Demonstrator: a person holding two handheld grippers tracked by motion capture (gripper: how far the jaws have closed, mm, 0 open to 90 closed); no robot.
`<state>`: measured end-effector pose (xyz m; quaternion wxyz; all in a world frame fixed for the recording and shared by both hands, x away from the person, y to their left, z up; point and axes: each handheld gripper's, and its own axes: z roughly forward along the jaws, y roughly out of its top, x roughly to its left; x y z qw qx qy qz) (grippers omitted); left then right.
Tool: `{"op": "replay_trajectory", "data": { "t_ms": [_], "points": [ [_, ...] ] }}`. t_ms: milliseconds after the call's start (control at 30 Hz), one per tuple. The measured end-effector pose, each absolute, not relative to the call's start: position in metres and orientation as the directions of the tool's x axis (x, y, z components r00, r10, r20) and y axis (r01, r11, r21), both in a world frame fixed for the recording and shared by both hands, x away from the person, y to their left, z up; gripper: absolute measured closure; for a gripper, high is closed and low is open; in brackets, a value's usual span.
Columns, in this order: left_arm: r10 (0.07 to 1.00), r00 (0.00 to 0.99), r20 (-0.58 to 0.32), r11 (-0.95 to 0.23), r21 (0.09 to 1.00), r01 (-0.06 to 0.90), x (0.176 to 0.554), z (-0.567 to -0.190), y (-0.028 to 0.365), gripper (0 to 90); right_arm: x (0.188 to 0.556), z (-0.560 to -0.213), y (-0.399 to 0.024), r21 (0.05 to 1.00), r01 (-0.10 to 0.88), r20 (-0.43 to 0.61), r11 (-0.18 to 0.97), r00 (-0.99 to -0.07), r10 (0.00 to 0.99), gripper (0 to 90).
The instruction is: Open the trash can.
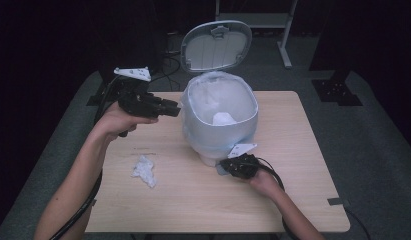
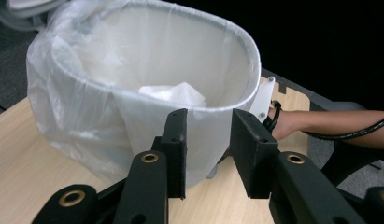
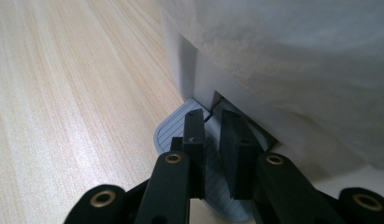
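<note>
A white pedal bin [image 1: 219,117] stands near the middle of the tabletop [image 1: 193,190], its lid [image 1: 216,46] swung up and back. A clear plastic liner [image 2: 63,112] is folded over the rim and hangs loosely down the outside. Inside the bin lies a crumpled white tissue [image 1: 224,119]; in the left gripper view the same tissue [image 2: 173,93] shows low against the inner wall.

The left hand-held gripper [image 1: 174,108] is held level just beside the bin's left side, near the rim. Its jaws stand a little apart with nothing between them, and the liner-covered wall of the bin is right in front of them in the left gripper view [image 2: 208,154].

The right hand-held gripper [image 1: 228,167] is down at the foot of the bin on the near side. In the right gripper view [image 3: 213,154] its jaws are drawn close together and sit over the grey ribbed pedal [image 3: 173,133] that sticks out from under the bin. I cannot tell whether they press on the pedal or merely lie above it; nothing is clamped between them.

A second crumpled tissue [image 1: 144,170] lies on the tabletop to the left, well apart from the bin and from both grippers.
</note>
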<state>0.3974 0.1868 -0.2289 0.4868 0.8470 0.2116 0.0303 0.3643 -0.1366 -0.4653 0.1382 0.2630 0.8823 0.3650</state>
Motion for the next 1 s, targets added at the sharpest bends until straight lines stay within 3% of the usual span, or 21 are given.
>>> {"op": "replay_trajectory", "data": {
  "t_ms": [600, 1000],
  "points": [
    [0.405, 0.894, -0.193, -0.426, 0.825, 0.371, 0.390, -0.267, 0.207, 63.9, 0.364, -0.465, -0.136, 0.711, 0.371, -0.047, 0.597, -0.822, 0.567, 79.7],
    [0.417, 0.882, -0.220, -0.401, 0.826, 0.395, 0.390, -0.284, 0.219, 57.7, 0.364, -0.464, -0.135, 0.711, 0.373, -0.045, 0.596, -0.822, 0.568, 79.7]
  ]
}}
